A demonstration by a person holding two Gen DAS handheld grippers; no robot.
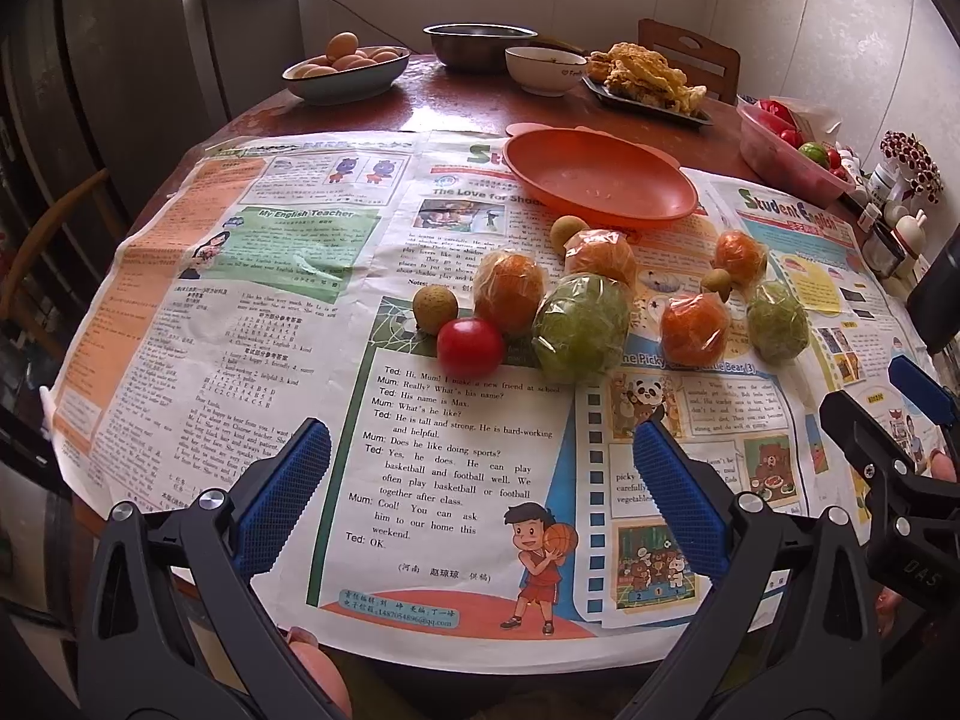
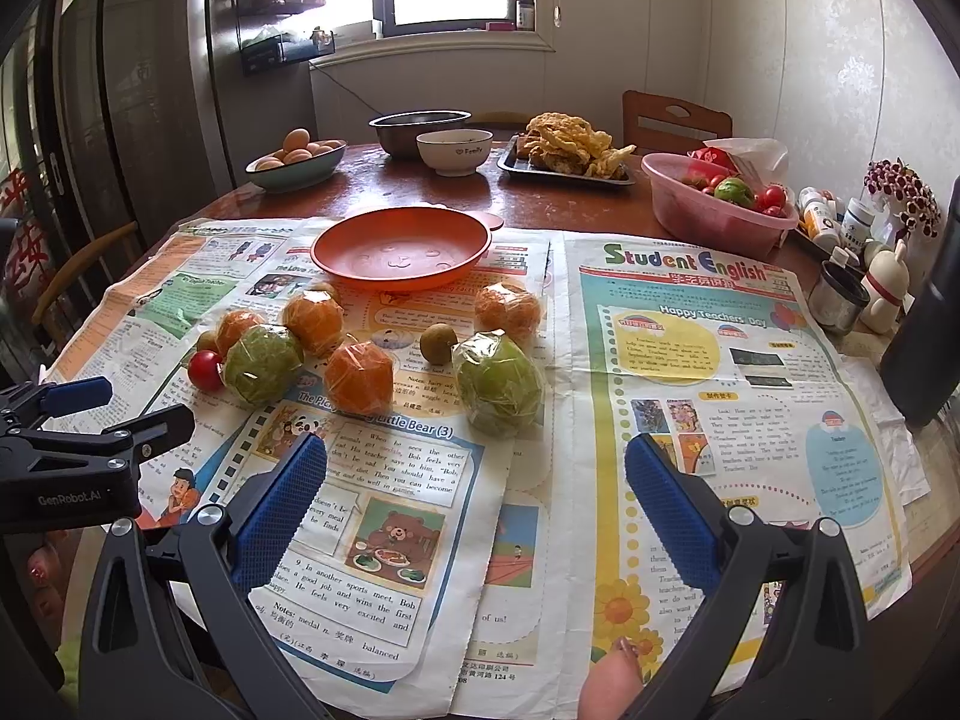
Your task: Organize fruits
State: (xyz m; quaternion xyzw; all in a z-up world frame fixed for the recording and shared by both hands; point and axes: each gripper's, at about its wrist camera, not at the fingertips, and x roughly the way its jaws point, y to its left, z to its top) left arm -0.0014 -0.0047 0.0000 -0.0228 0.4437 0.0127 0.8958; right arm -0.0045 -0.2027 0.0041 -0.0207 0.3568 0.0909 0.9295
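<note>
You are holding both the left gripper [image 1: 480,468] and right gripper [image 2: 477,480] wide open, gripping nothing. Wrapped fruits [image 2: 360,375] are lying on newspaper [image 2: 690,360] near the orange plate [image 2: 401,256].

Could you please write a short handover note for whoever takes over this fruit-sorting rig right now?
Left gripper: open, empty, hovering over the newspaper.
Right gripper: open, empty, likewise short of the fruit.
Orange plate: nothing in it, behind the fruit.
Loose on the newspaper: four wrapped oranges (nearest), two wrapped green fruits, one red tomato, three small brown fruits (one at).
Done: nothing placed yet.
Left: all the fruit, presumably into the plate.
</note>
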